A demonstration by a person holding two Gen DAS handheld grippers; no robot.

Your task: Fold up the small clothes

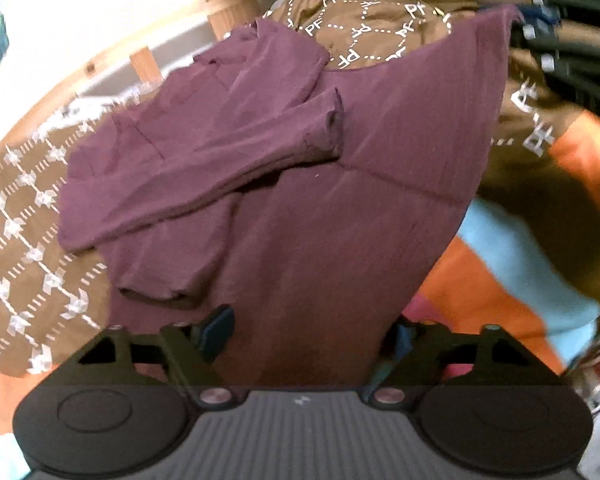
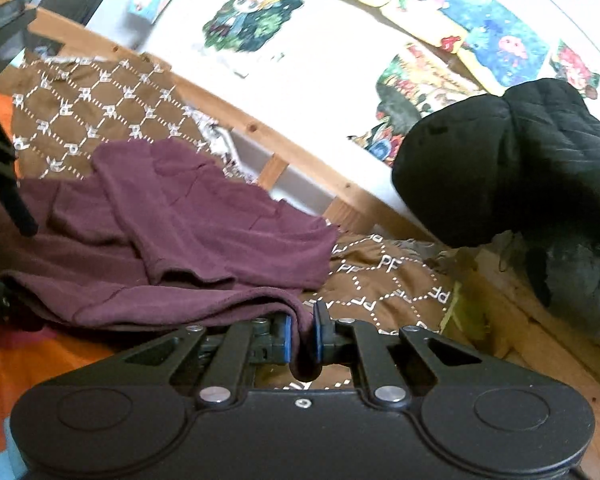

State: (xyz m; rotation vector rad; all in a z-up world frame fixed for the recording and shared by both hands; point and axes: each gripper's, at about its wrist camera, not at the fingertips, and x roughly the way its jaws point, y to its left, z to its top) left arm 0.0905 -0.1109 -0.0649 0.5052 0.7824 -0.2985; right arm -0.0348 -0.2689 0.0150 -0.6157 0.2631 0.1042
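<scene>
Lying across the brown patterned bedspread (image 2: 100, 108), the maroon long-sleeved top (image 1: 300, 200) is resting on the bed with both sleeves already crossed over its chest. Its long axis is running from the collar end by the wooden bed rail (image 2: 284, 148) toward me, and the hem end is the near end for both of my tools.

I am pinching a bunched hem corner in my right hand-held gripper (image 2: 302, 332); its blue pads (image 2: 286, 338) are drawn nearly together with maroon cloth squeezed between them. The opposite hem stretch is draping straight over my left hand-held gripper (image 1: 308, 330), whose jaws are standing well apart at either edge of the cloth. Whether those pads are actually bearing on the fabric, I cannot tell.

In my judgement the coming fold is turning on carrying this hem away from me, toward the collar. A black padded garment (image 2: 508, 160) is sitting well apart, by the rail.
</scene>
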